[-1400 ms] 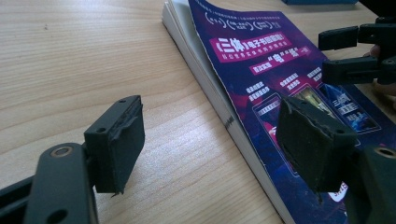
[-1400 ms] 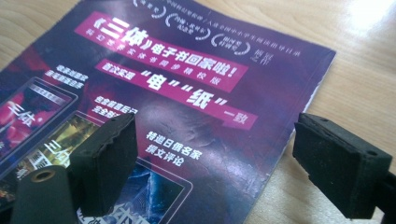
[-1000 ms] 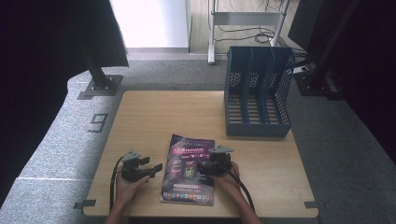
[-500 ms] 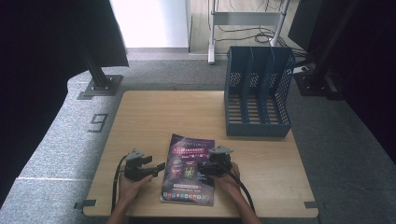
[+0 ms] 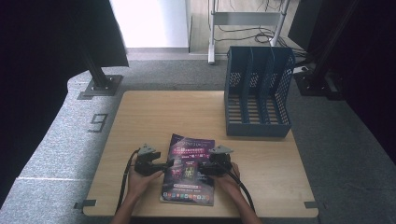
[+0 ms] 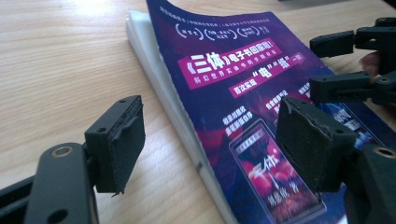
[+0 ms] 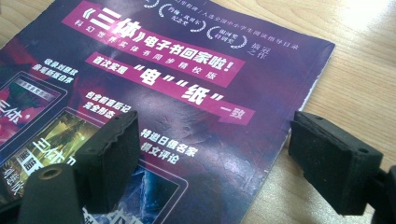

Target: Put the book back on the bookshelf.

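Note:
A purple magazine [image 5: 189, 170] with Chinese print lies flat near the table's front edge. My left gripper [image 5: 162, 167] is open at the magazine's left side; in the left gripper view its jaws [image 6: 210, 140] straddle the spine edge of the magazine [image 6: 233, 70], one over bare wood and one over the cover. My right gripper [image 5: 201, 168] is open at the right side; in its own view its two jaws [image 7: 219, 158] straddle the right edge of the magazine [image 7: 163, 70]. The right gripper [image 6: 322, 65] also appears open across the cover in the left gripper view.
A blue mesh file holder [image 5: 257, 98] with upright dividers stands at the back right of the wooden table [image 5: 159, 116]. Bare wood stretches behind the magazine and to its left. Grey carpet, dark curtains and stand bases surround the table.
My left gripper has moved right to the magazine's left edge. The right gripper has stayed over the right edge, and the magazine has not moved.

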{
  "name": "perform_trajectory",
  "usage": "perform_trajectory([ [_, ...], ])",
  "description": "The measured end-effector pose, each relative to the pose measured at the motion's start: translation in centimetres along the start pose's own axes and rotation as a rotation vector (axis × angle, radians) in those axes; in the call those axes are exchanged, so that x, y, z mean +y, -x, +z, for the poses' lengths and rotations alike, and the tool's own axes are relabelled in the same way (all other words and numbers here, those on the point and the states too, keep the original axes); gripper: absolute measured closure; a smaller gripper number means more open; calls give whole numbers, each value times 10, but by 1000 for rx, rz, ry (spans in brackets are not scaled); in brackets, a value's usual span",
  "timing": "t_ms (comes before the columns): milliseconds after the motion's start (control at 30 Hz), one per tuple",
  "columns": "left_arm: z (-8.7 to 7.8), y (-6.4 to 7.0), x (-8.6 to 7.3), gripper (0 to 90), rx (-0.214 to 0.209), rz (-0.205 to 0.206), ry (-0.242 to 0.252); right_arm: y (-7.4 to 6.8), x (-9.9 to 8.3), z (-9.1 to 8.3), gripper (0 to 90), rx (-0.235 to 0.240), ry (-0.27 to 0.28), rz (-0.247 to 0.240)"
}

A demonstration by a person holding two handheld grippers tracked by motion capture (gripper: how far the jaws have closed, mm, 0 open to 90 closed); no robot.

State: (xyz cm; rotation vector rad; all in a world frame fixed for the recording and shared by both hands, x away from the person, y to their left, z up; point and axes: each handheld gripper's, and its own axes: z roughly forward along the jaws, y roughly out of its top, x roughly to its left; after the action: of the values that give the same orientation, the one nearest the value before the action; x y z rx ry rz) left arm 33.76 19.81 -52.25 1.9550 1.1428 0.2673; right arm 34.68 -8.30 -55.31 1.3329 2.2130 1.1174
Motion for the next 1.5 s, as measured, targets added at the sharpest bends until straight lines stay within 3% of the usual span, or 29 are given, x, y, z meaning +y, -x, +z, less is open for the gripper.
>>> perform_trajectory([
  [267,12,5,0,239,-4,30,-37,-1,0,0,171,-4,3,2],
  [700,28,4,-6,227,7,26,-76,-1,0,0,171,-5,3,1],
  [1000,32,1,-4,225,15,9,-54,-1,0,0,171,-5,3,1],
  [1133,34,2,-3,228,-14,-4,-48,-1,0,0,171,-6,2,1],
  [1267,35,5,-3,223,10,6,-49,-1,0,0,170,-6,2,0],
  [1500,31,4,-2,241,-14,-22,-21,-1,0,0,170,-8,2,0],
])
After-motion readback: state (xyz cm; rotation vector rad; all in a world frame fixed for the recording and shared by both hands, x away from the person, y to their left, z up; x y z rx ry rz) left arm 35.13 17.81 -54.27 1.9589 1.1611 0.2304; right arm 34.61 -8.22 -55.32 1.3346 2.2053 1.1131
